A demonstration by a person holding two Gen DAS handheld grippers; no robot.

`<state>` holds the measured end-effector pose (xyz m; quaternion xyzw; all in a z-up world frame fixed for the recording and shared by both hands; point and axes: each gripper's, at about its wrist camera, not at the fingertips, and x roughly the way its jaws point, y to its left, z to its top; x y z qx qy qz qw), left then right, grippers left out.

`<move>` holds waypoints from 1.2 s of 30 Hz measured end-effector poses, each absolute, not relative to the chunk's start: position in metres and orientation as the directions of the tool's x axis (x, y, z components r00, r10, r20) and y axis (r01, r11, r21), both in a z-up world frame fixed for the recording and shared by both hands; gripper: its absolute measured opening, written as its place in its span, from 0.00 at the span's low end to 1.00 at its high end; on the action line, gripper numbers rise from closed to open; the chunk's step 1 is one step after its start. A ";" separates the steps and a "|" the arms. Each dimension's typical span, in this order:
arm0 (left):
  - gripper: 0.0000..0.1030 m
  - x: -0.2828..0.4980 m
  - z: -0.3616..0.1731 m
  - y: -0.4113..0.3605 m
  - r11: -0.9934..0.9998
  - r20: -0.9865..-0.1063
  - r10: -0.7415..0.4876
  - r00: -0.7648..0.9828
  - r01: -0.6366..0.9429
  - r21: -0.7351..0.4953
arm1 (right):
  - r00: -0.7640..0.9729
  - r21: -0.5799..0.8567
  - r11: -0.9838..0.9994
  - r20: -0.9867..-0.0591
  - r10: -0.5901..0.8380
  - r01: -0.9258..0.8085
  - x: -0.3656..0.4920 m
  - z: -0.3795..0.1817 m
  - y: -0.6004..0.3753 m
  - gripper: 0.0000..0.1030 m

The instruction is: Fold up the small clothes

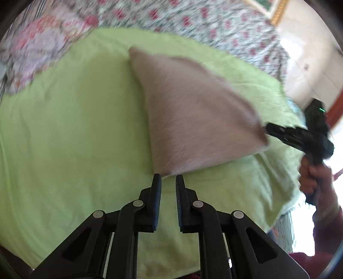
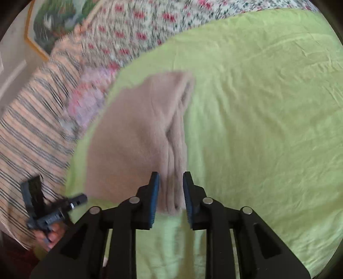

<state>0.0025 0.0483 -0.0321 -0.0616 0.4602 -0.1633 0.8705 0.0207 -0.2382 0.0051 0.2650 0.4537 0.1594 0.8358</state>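
Item: beige cloth [image 1: 193,111], small, partly lifted off the green sheet [image 1: 75,128] covering your bed. Your left gripper [image 1: 168,193] holds its fingers slightly apart, tips right at the cloth's near corner; whether they pinch it, you cannot tell. Your right gripper [image 2: 170,193] has bunched cloth folds between its fingers; grip likewise unclear. Floral bedspread [image 1: 193,19] lies beyond. Both views are motion-blurred.
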 end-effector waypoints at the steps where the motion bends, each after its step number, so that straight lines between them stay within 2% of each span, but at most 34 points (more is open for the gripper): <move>1: 0.11 0.002 -0.025 0.048 0.930 -0.764 -0.364 0.533 0.253 -0.267 | 0.544 0.588 0.809 -0.672 0.502 -0.020 0.029 0.006 -0.241 0.24; 6: 0.15 0.024 -0.006 0.028 0.883 -0.691 -0.464 0.554 0.354 -0.308 | 0.554 0.683 0.730 -0.616 0.560 0.021 0.097 -0.012 -0.245 0.24; 7: 0.15 0.030 -0.011 0.023 0.881 -0.698 -0.466 0.544 0.362 -0.305 | 0.545 0.703 0.710 -0.608 0.577 0.032 0.111 -0.018 -0.244 0.25; 9: 0.15 0.042 -0.026 0.012 0.871 -0.723 -0.475 0.501 0.382 -0.308 | 0.519 0.721 0.691 -0.610 0.599 0.050 0.136 -0.031 -0.240 0.34; 10: 0.15 0.046 -0.033 0.007 0.874 -0.739 -0.467 0.486 0.382 -0.301 | 0.506 0.725 0.686 -0.611 0.608 0.052 0.143 -0.034 -0.238 0.34; 11: 0.15 0.050 -0.042 0.002 0.876 -0.757 -0.458 0.466 0.383 -0.295 | 0.495 0.722 0.690 -0.620 0.609 0.054 0.151 -0.038 -0.235 0.27; 12: 0.15 0.054 -0.052 -0.003 0.882 -0.781 -0.438 0.445 0.381 -0.278 | 0.512 0.704 0.709 -0.628 0.586 0.052 0.155 -0.034 -0.235 0.11; 15: 0.14 0.058 -0.068 -0.005 0.898 -0.806 -0.400 0.436 0.360 -0.252 | 0.584 0.672 0.741 -0.600 0.546 -0.002 0.158 -0.014 -0.236 0.08; 18: 0.14 0.062 -0.069 -0.004 0.895 -0.803 -0.415 0.428 0.351 -0.275 | 0.549 0.570 0.821 -0.692 0.468 0.019 0.170 -0.028 -0.226 0.08; 20: 0.14 0.061 -0.070 -0.002 0.893 -0.802 -0.418 0.427 0.354 -0.277 | 0.532 0.549 0.835 -0.718 0.449 0.036 0.173 -0.044 -0.224 0.08; 22: 0.14 0.059 -0.068 -0.003 0.893 -0.803 -0.417 0.426 0.357 -0.274 | 0.549 0.583 0.810 -0.697 0.462 0.058 0.171 -0.045 -0.228 0.08; 25: 0.13 0.057 -0.060 -0.005 0.888 -0.803 -0.425 0.418 0.365 -0.280 | 0.575 0.574 0.813 -0.698 0.426 0.094 0.158 -0.030 -0.237 0.17; 31: 0.17 0.049 -0.022 -0.006 0.883 -0.750 -0.442 0.493 0.385 -0.267 | 0.620 0.560 0.828 -0.651 0.437 0.004 0.105 0.016 -0.232 0.17; 36: 0.19 0.077 -0.011 0.019 0.914 -0.723 -0.403 0.561 0.282 -0.291 | 0.581 0.517 0.851 -0.667 0.467 -0.091 0.076 0.022 -0.198 0.17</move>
